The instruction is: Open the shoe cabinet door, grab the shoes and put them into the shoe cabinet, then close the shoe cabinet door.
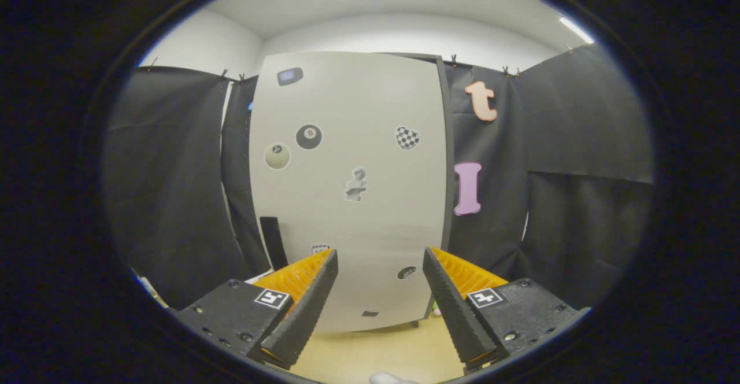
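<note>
Gripper (378,268): fingers spread wide, nothing between them, nothing held. Both fingers hang above a pale wood floor (370,352).

Cabinet (347,187) stands straight ahead, beyond the fingertips, upright against the black cloth wall. Door shut, its pale face square to the gripper. Stickers dot the door: a black billiard ball (309,136), a pale ball (277,156) just beside it, a checkered heart (407,137). Dark handle strip (273,242) sits low at the door's left edge, just beyond the left fingertip.
</note>
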The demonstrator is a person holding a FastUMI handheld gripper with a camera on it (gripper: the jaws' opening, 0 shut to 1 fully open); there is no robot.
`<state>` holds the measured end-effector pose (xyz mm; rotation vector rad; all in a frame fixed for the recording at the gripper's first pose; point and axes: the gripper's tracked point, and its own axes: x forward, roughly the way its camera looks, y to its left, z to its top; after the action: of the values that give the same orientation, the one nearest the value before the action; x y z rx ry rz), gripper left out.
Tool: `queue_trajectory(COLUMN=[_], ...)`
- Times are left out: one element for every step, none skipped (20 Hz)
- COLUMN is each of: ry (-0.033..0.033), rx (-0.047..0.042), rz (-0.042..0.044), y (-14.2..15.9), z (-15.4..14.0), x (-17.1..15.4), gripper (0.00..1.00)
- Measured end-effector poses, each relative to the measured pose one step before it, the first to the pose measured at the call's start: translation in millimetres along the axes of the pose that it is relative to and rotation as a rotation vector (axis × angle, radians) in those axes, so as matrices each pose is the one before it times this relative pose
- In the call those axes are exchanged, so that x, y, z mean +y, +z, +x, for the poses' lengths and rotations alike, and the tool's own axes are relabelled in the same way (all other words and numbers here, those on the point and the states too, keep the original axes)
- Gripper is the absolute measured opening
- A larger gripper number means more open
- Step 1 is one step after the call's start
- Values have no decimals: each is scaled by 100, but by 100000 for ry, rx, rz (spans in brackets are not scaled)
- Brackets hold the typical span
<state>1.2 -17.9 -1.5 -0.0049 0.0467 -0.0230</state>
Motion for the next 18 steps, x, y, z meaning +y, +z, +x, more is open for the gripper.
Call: queue_trajectory(ry=[-1684,-1166,-586,-481,-712,-615,-258,142,105,573,314,198,294,384,412,-118,-293,-274], rx=[-890,-655,-1173,-431,-224,-613,-470,-445,-146,69,-28,90,502,300,95,-149,-99,-307], rz=[61,324,739,-68,-704,-523,-664,-42,144,57,202,267,156,374,282,44,-251,41], y=[475,390,458,295,218,284,206,179,-6,-97,-126,-31,-171,-133,44,77,12,123], z=[-377,-544,-308,-344,-211,-208,-351,-162,-149,-194,-110,-5,-112,0,-54,-98,0,-32], x=[-734,-595,-173,-295,-345,-300,-119,1,90,188,155,-7,62,106,82,-61,-203,-129], gripper=[97,97,97,97,97,97,97,97,97,97,97,97,97,97,97,97,97,97])
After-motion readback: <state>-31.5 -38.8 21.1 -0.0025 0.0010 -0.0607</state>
